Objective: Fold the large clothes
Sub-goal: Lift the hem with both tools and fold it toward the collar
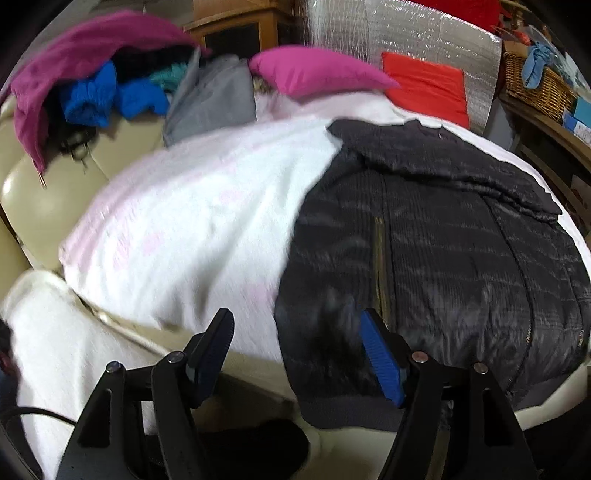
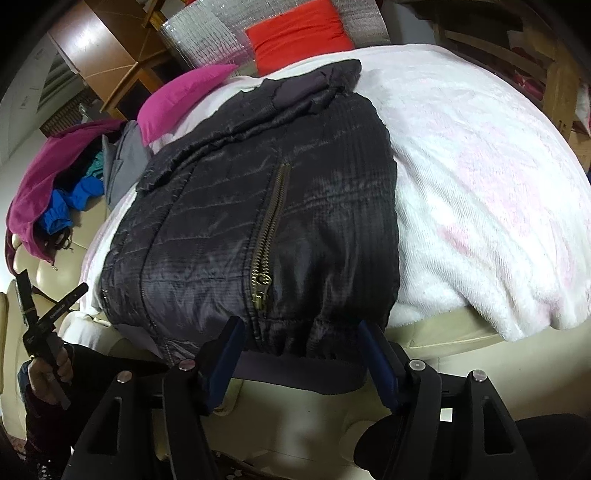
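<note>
A black quilted jacket (image 1: 443, 236) with a brass zip (image 2: 271, 225) lies flat on a white and pink fleece blanket (image 1: 192, 229). The blanket covers a cream leather sofa (image 1: 33, 184). My left gripper (image 1: 295, 328) stands open over the jacket's near left corner, and its pads touch nothing. In the right wrist view the same left gripper (image 2: 51, 282) sits at the far left in a person's hand (image 2: 55, 365). My right gripper (image 2: 301, 332) is open at the jacket's hem (image 2: 295, 373), which lies between its blue fingers (image 2: 380, 365).
A pile of magenta, blue and grey clothes (image 1: 96, 85) sits at the sofa's far left. Behind the blanket lie a pink cushion (image 1: 314, 70) and a red cushion (image 1: 428, 85) against a silver foil sheet (image 1: 424, 33). At the right stands a wicker basket (image 1: 535, 85).
</note>
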`<action>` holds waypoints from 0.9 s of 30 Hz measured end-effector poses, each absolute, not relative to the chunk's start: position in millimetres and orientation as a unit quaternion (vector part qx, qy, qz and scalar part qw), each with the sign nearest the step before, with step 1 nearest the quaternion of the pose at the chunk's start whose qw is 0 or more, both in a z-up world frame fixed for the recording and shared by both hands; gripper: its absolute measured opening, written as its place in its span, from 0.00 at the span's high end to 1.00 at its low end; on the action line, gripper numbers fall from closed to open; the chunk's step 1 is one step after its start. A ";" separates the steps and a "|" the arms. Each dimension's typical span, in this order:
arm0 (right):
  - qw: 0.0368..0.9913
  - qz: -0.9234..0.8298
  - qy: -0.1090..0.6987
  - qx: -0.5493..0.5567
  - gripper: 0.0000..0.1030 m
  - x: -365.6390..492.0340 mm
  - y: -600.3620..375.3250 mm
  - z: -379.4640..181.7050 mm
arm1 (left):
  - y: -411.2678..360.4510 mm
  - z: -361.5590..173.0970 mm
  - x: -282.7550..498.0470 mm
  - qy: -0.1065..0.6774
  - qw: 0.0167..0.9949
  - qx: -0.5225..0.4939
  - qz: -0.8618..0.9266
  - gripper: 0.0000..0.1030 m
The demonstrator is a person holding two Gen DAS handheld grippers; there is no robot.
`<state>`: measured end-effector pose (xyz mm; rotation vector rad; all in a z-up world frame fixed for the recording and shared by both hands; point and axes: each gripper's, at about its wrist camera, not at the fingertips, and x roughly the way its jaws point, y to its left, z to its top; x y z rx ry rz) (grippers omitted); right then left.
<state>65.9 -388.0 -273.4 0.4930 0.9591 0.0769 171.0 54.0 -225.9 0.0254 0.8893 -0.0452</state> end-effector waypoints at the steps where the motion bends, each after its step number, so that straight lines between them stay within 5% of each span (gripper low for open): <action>1: 0.856 0.036 0.460 0.234 0.33 67.0 -387.4 -275.3 | 54.8 -230.2 170.4 0.441 0.897 0.002 -0.026 0.27; 8: 0.845 0.026 0.490 0.213 0.29 72.1 -383.3 -297.3 | 74.4 -272.1 173.2 0.535 0.833 -0.128 -0.054 0.24; 23: 0.823 0.054 0.538 0.174 0.26 97.7 -360.8 -342.3 | 63.3 -305.6 184.1 0.574 0.809 -0.106 -0.066 0.17; 24: 0.825 0.053 0.536 0.173 0.33 96.6 -360.6 -341.2 | 64.7 -306.8 184.6 0.575 0.808 -0.111 -0.069 0.17; 25: 0.827 0.052 0.532 0.174 0.51 94.3 -361.9 -339.0 | 65.1 -307.2 184.8 0.574 0.808 -0.113 -0.070 0.17; 27: 0.829 0.061 0.524 0.187 0.66 88.1 -365.5 -331.8 | 66.9 -307.7 183.5 0.569 0.811 -0.112 -0.076 0.24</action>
